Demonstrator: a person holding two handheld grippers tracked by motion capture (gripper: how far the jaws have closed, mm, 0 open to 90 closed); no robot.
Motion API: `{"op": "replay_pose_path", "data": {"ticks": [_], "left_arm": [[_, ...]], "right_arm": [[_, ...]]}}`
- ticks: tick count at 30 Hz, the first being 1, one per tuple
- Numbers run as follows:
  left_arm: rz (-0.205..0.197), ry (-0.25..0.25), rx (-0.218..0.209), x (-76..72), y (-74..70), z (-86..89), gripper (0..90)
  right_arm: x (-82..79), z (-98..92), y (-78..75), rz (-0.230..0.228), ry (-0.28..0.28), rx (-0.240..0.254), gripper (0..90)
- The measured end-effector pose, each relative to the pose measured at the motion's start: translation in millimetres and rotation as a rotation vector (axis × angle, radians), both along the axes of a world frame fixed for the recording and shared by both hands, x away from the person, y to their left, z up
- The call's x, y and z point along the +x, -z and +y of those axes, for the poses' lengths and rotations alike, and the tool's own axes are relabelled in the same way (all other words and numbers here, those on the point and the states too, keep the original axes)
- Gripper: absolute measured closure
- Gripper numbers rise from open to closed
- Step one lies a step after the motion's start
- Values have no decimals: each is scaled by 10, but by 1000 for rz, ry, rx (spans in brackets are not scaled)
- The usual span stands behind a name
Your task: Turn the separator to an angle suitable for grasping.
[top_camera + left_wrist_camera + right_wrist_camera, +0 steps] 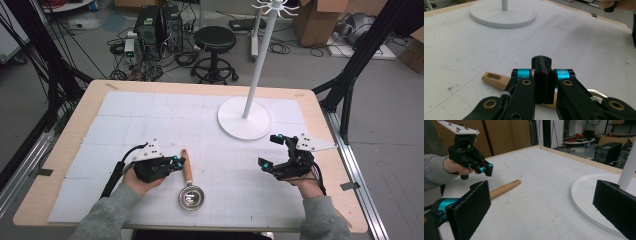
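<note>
Your left gripper [176, 161] hangs just above the ladle [188, 182], jaws pressed together with nothing between them; in the left gripper view the wooden handle [496, 79] passes under the closed pads. The ladle lies on the white mat [150, 120] between your hands, its round steel bowl [190, 196] towards you, the handle pointing away. Expect a bowl-heavy tool: the metal is hard and slick, the turned wood stiff, matte and easier to pinch. Take it on the wood near the bowl's neck, probably, though that joint is hard to make out. Your right gripper [272, 150] stands wide open and empty beside the stand's white disc base [235, 122].
</note>
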State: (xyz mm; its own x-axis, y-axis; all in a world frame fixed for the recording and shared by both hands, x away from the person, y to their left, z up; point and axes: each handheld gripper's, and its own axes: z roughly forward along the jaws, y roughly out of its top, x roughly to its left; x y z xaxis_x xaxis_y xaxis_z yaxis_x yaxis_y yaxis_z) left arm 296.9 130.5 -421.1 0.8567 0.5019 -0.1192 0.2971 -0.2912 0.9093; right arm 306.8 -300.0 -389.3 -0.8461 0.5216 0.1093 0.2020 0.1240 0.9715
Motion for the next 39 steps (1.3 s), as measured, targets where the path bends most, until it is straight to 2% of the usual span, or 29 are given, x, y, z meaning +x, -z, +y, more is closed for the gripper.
{"op": "replay_pose_path", "data": {"ticks": [7,13,17,23,29,35,39], "left_arm": [[47,58,58,21,67,-223,897],[60,66,93,38,109,-296,897],[89,60,129,57,137,-334,897],[111,79,169,54,172,-402,897],[118,103,191,39,170,-453,898],[123,124,238,28,201,-489,897],[121,142,249,24,218,-495,898]], "right_arm": [[1,8,3,4,-6,0,7],[10,1,10,12,6,-6,7],[9,5,10,12,4,-6,6],[9,16,14,15,0,-10,7],[12,27,21,20,-8,-15,7],[22,54,40,26,-23,-27,7],[25,63,47,30,-26,-29,7]]}}
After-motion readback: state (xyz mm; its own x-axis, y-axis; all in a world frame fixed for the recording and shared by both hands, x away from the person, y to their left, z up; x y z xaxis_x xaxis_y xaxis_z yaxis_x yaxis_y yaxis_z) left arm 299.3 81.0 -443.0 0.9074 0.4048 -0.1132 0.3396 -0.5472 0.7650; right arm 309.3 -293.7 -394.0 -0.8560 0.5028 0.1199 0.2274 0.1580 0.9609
